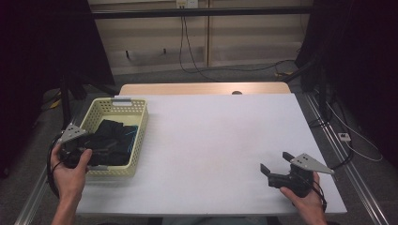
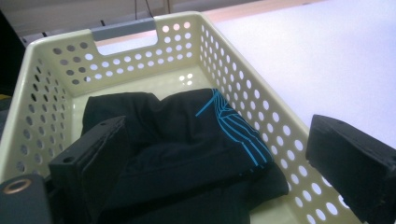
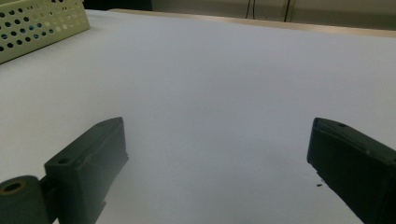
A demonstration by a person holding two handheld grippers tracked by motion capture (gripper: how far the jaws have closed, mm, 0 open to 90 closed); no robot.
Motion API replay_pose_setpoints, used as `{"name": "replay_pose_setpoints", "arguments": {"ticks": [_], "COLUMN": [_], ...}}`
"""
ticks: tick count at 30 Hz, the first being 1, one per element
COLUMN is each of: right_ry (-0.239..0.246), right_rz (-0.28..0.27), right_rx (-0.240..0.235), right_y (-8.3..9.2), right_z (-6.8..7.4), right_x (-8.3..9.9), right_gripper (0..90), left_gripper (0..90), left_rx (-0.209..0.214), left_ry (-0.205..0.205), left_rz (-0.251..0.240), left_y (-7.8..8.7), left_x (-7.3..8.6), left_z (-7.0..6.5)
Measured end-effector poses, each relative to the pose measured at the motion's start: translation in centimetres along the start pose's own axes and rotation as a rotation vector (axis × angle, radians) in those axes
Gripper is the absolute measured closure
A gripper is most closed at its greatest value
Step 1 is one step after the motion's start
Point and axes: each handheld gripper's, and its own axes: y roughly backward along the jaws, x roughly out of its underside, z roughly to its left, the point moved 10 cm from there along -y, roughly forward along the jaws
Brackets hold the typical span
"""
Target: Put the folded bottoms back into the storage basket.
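The left gripper is hovering, jaws wide, over the black garment lying in the yellow basket. It's looking like the reach-in step; next, dropping and pinching fabric. The right gripper is waiting wide open over the white table.

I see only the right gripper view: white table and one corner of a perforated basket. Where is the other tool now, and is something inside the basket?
Observer: The left tool is at the near end of the pale yellow perforated plastic basket, at the table's left side.
Operator: What does the basket hold?
Observer: A folded black cloth with turquoise lines lies inside it.
Operator: Is the left tool gripping that cloth?
Observer: No, its jaws stand wide open, one above the cloth, one outside the basket wall.
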Motion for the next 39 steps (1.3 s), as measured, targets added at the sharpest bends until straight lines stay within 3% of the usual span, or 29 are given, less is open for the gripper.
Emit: {"name": "replay_pose_setpoints", "arguments": {"ticks": [10, 21, 24, 28, 34, 38, 39], "right_ry": [0.010, 0.014, 0.015, 0.014, 0.015, 0.016, 0.018], "right_rz": [0.000, -0.001, -0.002, -0.003, -0.003, -0.004, -0.003], "right_rx": [-0.010, -0.017, -0.014, -0.014, -0.016, -0.018, -0.020], "right_y": [0.2, 0.3, 0.4, 0.4, 0.4, 0.4, 0.4], "right_z": [0.2, 0.3, 0.3, 0.3, 0.3, 0.4, 0.4], "right_x": [0.1, 0.1, 0.1, 0.1, 0.1, 0.1, 0.1], "right_gripper": [4.7, 4.7, 4.7, 4.7, 4.7, 4.7, 4.7], "left_gripper": [6.7, 6.5, 6.5, 6.5, 6.5, 6.5, 6.5], "left_rx": [0.015, 0.035, 0.073, 0.070, 0.107, 0.176, 0.175], "left_ry": [0.006, -0.013, -0.003, -0.013, -0.045, -0.049, -0.057], "left_rz": [-0.018, 0.001, 0.017, 0.009, 0.013, -0.005, -0.006], "left_y": [1.3, 1.9, 1.5, 1.0, 0.2, -0.3, -0.4], "left_x": [0.5, 1.3, 1.4, 1.2, 1.0, 0.5, 0.5], "left_z": [-1.5, -3.6, -4.4, -5.3, -7.4, -8.7, -8.9]}}
